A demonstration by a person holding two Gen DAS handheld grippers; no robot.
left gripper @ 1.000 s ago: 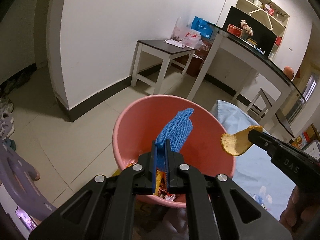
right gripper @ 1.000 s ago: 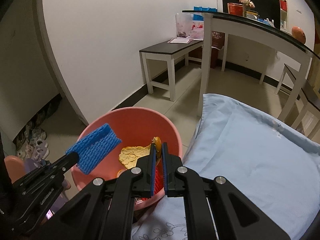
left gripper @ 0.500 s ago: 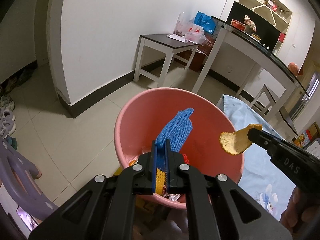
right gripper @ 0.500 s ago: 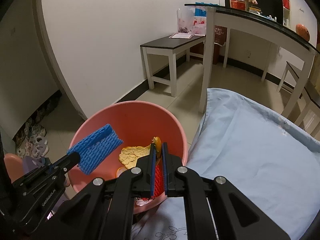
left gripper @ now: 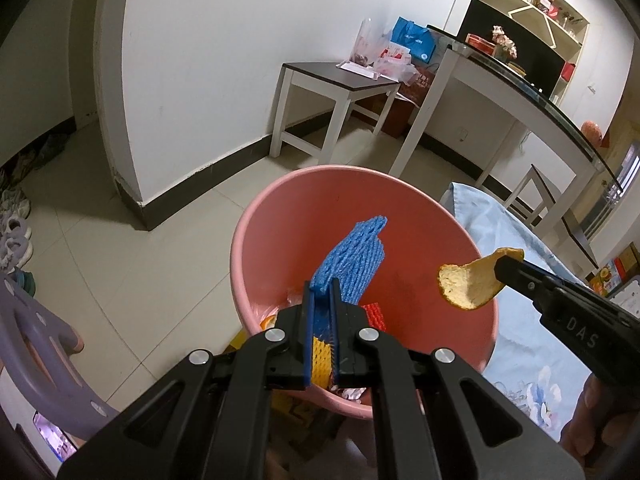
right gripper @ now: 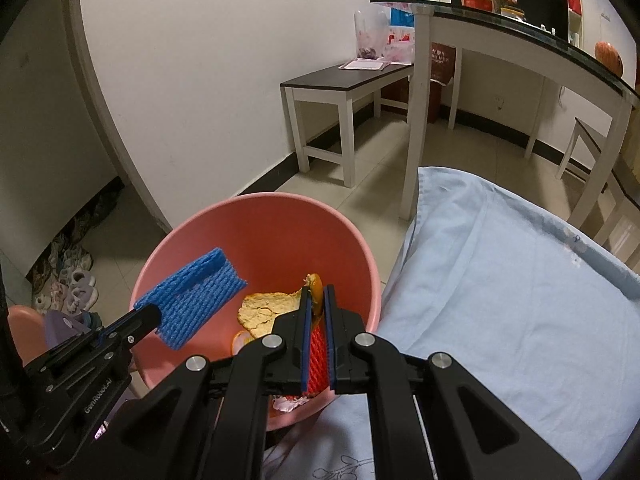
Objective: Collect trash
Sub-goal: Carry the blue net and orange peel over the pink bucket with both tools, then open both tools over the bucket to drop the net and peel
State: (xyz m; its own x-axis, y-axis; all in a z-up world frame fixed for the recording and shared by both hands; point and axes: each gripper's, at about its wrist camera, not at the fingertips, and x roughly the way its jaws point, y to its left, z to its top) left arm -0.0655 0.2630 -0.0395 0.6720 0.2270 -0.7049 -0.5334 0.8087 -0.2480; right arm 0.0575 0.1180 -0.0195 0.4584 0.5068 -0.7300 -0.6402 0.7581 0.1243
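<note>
Over the pink basin (left gripper: 256, 240) both grippers hang tilted downward, each with its jaws pinched tight on a piece of trash. The left gripper (left gripper: 321, 292) clamps one end of a blue foam net (left gripper: 348, 264), which sticks out above the basin's hollow. The right gripper (right gripper: 318, 300) nips an orange peel (right gripper: 268, 312) by its edge; from the left view the peel sits nearer the basin's right rim than its middle, close to the light blue cloth (right gripper: 500, 300) beside it. Inside the basin already lie a red net and some wrappers. My worry is the peel: let go where it is, it could clip the rim and land on the cloth. The foam net is light and springy, so it might cling to a jaw pad or bounce out over the low side.
</note>
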